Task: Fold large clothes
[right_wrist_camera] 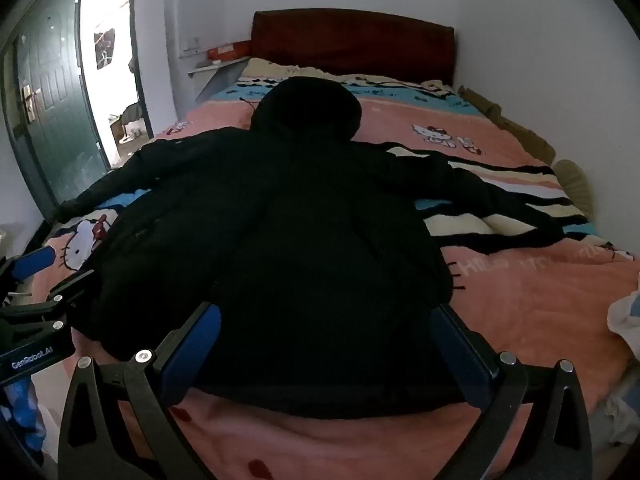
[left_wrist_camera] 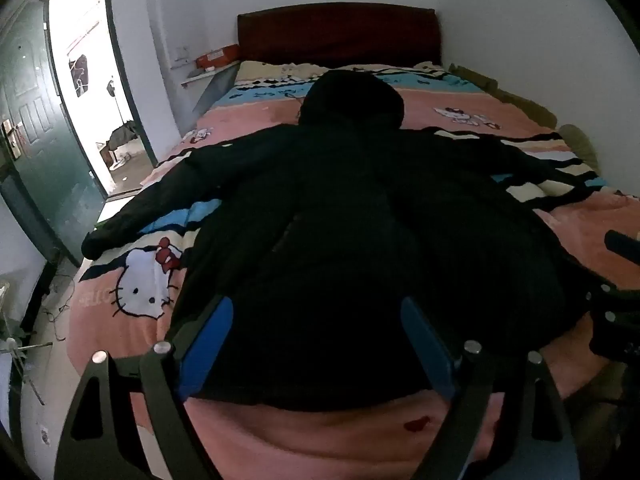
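Small bedroom w/ pink cartoon blanket on bed [left_wrist_camera: 132, 344]. Black hooded coat [left_wrist_camera: 340, 208] lay spread flat, sleeves out. We had left gripper [left_wrist_camera: 316, 340] & right gripper [right_wrist_camera: 324, 348] both wide, empty, above hem. Risk: thick padding slipping, bunching blanket too.

Both grippers open, tilted downward

The left gripper [left_wrist_camera: 316, 316] and right gripper [right_wrist_camera: 326, 320] hang side by side, jaws spread wide, blue pads [left_wrist_camera: 208, 344] facing inward, gripping nothing.

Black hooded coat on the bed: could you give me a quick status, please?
Left gripper, right gripper open at hem. Coat spread flat, unfolded. Nothing in the way.
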